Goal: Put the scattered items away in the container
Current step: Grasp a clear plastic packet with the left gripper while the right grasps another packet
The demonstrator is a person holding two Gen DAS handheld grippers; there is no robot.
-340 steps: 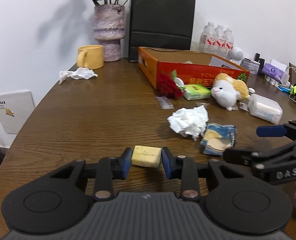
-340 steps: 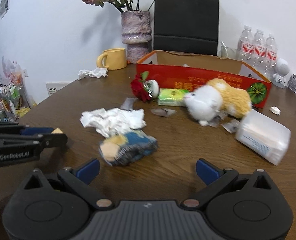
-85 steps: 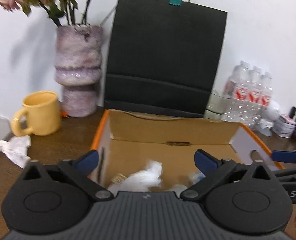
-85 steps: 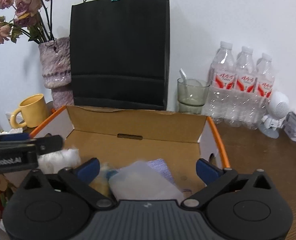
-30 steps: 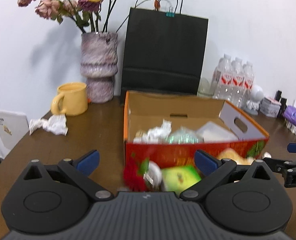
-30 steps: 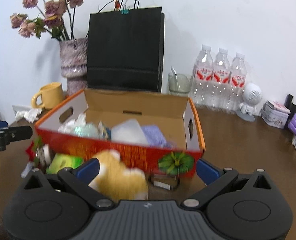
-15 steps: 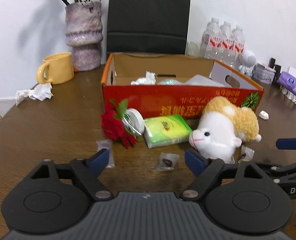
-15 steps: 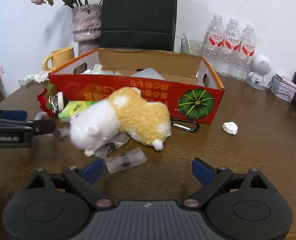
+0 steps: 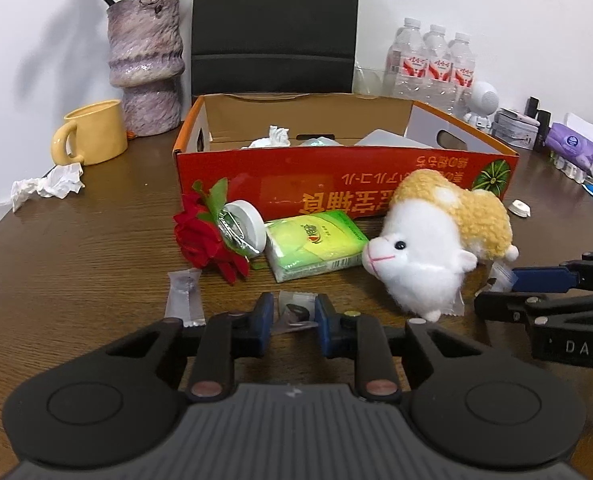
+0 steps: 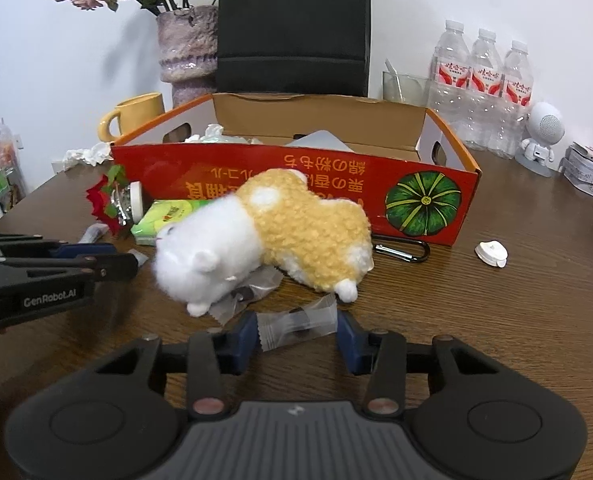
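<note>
A: Wrappers were what both tongs had gone for. The left tongs [image 9: 294, 312] had shut on a small clear wrapper [image 9: 293, 312] with a dark sweet inside, lying on the tabletop toward its near edge, just in front of the green tissue pack [image 9: 316, 244].

B: And the right?

A: The right tongs [image 10: 296, 330] were closing, with a longer clear wrapper [image 10: 296, 325] between the pads; I could not see the pads pressing on it yet. That one lay just in front of the plush sheep [image 10: 264, 236], which sprawled against the red front wall of the cardboard box [image 10: 436, 168].

B: How would those packets handle?

A: Very light, I judged, thin and crinkly, with slick film likely to slide out of a loose pinch. Best hold seemed the middle, over the hard sweet, not the twisted ends, which would just fold.

B: Anything else left out?

A: The red rose [image 9: 204, 236], a white-lidded jar [image 9: 244, 228] beside it, another wrapper [image 9: 182, 298] toward the left edge, and one more tucked under the sheep. The sheep looked soft and bulky: a squeeze across the body would do. The box already held crumpled tissue.
</note>
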